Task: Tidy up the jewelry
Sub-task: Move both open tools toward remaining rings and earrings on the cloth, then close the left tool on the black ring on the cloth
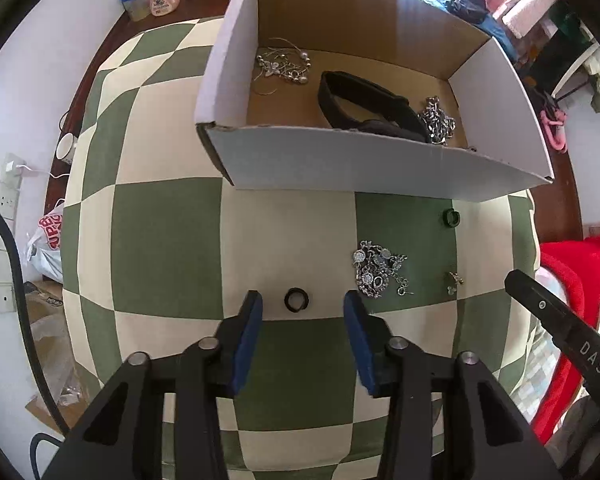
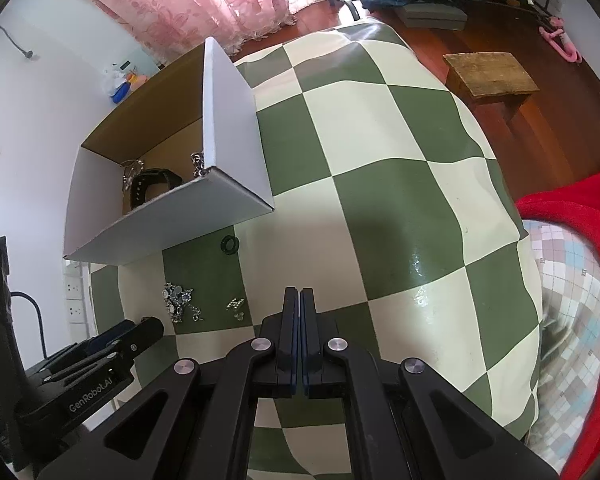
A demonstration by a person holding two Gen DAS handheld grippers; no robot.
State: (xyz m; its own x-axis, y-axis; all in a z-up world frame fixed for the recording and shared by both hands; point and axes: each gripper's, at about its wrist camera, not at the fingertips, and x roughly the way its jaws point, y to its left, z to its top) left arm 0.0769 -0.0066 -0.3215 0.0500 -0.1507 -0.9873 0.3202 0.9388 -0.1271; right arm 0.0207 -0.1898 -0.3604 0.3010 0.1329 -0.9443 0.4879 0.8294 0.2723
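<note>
The left gripper points down at the green-and-cream checked cloth, its blue pads apart with a small black ring lying on the cloth between them, untouched; the right gripper hovers over the cloth with fingers pressed together, holding nothing; a silver charm bracelet, a small silver earring and a dark green ring lie near the white cardboard box; inside it rest a black band, a silver chain and a beaded necklace.
</note>
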